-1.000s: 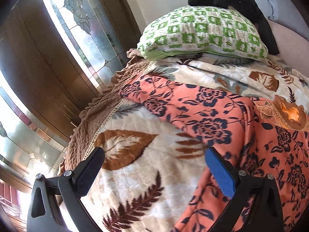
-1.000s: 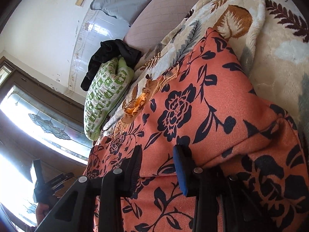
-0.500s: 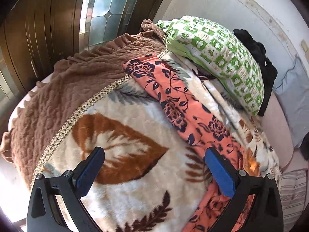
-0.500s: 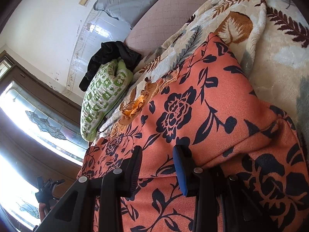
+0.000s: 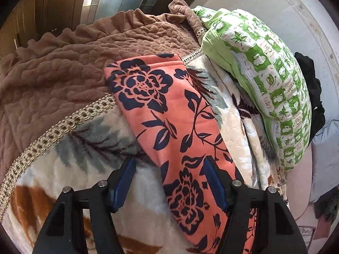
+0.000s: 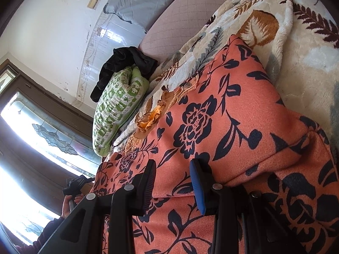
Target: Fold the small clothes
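While the coral flowered garment (image 5: 169,131) lies across the leaf-print blanket (image 5: 70,169), left gripper (image 5: 169,169) straddles its sleeve, jaws just closing, pads not yet pressing; right gripper (image 6: 172,169), partly closed, pinches a raised fold of it; right of the garment, green pillow (image 5: 269,80)

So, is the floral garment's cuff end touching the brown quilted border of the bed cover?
Touching. The left wrist view shows the floral garment with its cuff end lying flat on the brown border, overlapping the braided trim with no gap.
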Available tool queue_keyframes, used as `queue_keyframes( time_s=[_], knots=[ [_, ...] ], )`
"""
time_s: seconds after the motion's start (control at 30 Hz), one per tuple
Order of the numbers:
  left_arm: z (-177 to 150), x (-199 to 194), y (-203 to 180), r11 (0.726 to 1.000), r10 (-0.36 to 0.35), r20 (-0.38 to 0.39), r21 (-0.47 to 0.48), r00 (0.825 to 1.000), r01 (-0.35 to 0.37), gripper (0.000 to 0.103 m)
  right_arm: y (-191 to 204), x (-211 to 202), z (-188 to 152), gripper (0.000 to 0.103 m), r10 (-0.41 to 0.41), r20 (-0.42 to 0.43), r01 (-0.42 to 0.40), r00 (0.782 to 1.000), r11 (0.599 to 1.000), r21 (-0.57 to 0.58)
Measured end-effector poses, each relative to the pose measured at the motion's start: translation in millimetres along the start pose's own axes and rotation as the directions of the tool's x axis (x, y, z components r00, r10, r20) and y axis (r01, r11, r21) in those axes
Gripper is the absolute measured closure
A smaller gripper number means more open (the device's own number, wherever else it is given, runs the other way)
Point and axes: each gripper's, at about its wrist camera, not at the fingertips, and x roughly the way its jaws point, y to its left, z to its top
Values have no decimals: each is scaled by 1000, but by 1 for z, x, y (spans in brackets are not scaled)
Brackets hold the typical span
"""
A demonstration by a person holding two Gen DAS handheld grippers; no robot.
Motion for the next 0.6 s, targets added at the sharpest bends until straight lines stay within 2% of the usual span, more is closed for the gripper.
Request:
queue_keyframes(
  time_s=[0.03,0.07,0.1,0.13,0.23,0.3,0.37,0.43,0.5,0.53,0.57,0.6],
  knots=[
    [1,3,-4,1000,22,14,18,1000,-22,46,0,0,0,66,0,-1,0,1000,1000,0],
    [3,4,-7,999,32,25,29,999,-32,63,1,0,0,66,-7,-2,7,1000,1000,-1],
    [4,7,-8,999,27,19,31,999,-28,73,4,0,1,66,-28,-12,28,1000,1000,-4],
    [6,11,-8,999,25,5,28,1000,-25,91,11,2,3,64,-53,-29,53,998,999,-11],
    [8,13,-9,999,20,15,34,1000,-20,95,54,26,5,64,40,-120,-49,992,996,-72],
    [9,7,-11,999,2,33,49,999,-3,96,97,65,0,64,3,-211,-43,978,982,-185],
    [8,-4,-15,998,-28,48,62,998,25,97,133,112,-13,64,-3,-310,-78,951,966,-247],
    [10,-18,-21,995,-57,61,87,997,52,97,166,155,-28,64,-41,-341,-66,939,953,-296],
    [13,-35,-29,991,-81,75,117,994,72,97,188,196,-44,64,-62,-400,-68,914,951,-302],
    [15,-45,-34,988,-91,83,133,992,79,97,193,214,-54,70,-124,-406,-29,905,936,-350],
    [16,-55,-39,985,-102,94,146,990,88,97,199,223,-63,71,-186,-364,12,913,902,-431],
    [17,-66,-44,982,-120,102,161,988,102,97,205,224,-67,71,-209,-327,27,922,875,-483]
  ],
)
